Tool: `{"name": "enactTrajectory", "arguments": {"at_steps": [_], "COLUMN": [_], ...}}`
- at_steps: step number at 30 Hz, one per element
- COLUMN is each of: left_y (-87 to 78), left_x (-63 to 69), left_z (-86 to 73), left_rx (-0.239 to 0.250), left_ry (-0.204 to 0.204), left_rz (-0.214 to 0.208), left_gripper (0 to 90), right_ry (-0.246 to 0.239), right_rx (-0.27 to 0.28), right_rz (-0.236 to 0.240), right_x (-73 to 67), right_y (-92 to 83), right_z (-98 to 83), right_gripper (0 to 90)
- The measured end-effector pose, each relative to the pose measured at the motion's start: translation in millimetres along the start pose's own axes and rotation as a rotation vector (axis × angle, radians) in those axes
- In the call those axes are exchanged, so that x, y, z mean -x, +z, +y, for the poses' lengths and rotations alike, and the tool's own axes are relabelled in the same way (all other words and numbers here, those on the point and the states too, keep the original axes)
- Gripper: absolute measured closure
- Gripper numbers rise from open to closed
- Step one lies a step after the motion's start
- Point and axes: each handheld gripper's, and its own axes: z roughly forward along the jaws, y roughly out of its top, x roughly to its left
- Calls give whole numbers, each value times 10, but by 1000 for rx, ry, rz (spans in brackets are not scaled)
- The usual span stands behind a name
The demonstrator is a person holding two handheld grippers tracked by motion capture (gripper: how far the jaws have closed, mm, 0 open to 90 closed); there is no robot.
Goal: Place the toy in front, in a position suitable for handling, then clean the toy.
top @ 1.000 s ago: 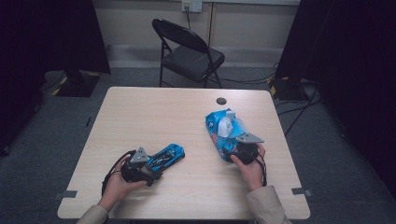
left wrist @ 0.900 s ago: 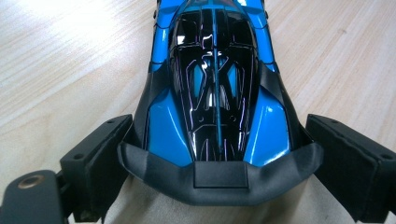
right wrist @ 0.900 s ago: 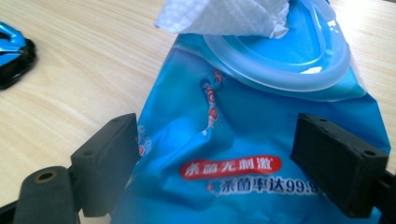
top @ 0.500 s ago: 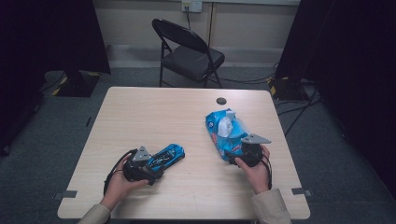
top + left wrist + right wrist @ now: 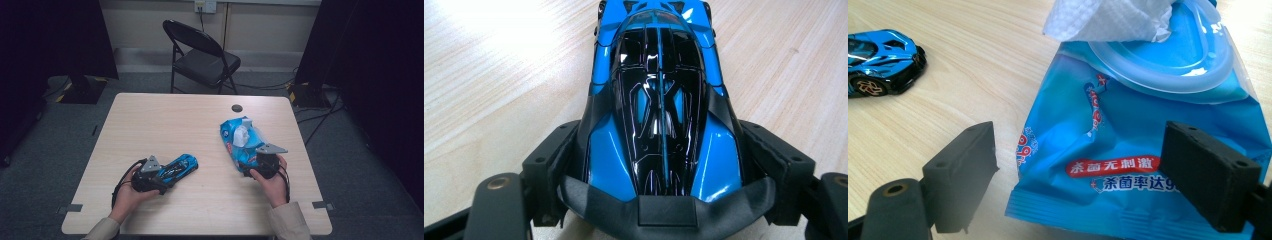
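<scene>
Left claw [image 5: 659, 200]: jaws on either flank of the blue toy car [image 5: 659, 100] at its near end, having just been closing; pads at or nearly at the bodywork, firm contact not discernible. Car upright on its wheels on the wooden surface [image 5: 499, 90], nose pointing away from the claw. In the high view: same claw [image 5: 162, 181] at the near-left part of the surface [image 5: 165, 125], car [image 5: 179, 167] lying slantwise just beyond it, hand [image 5: 129, 192] behind.

Right claw [image 5: 1083, 185]: jaws apart, one to each side of the near end of the blue wipes packet [image 5: 1148, 130], no pad touching it. Packet flat on the surface, red label with white lettering towards the claw, round lid flap farther back, white wipe [image 5: 1108, 20] standing out of the opening. In the high view: right claw [image 5: 250, 167] at the near end of the packet [image 5: 242, 137], right-hand part of the surface, well apart from the car.

Further off: small dark disc [image 5: 237, 108] near the far edge; black folding chair [image 5: 202, 57] on the floor behind.
</scene>
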Motion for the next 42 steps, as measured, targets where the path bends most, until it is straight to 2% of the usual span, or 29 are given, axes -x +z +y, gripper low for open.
{"name": "enactTrajectory", "arguments": {"at_steps": [7, 13, 29, 36, 42], "left_y": [0, 0, -3, -3, 0], "left_x": [0, 0, 7, 10, 10], "left_z": [0, -1, -4, -4, -2], "left_rx": [0, 0, 0, 0, 0], "left_ry": [-1, -1, -9, -13, -10], "left_rz": [0, -1, 2, 4, 4], "left_gripper": [240, 241, 242, 242, 243], "right_ry": [19, -2, 32, 33, 16], "right_rx": [9, -6, -14, -37, -32], "right_rz": [12, -1, 43, 74, 76], "right_x": [-3, -13, 9, 0, 9], "right_y": [-11, -12, -21, 15, 23], "right_z": [24, 57, 116, 117, 158], "right_gripper": [148, 145, 153, 169, 208]}}
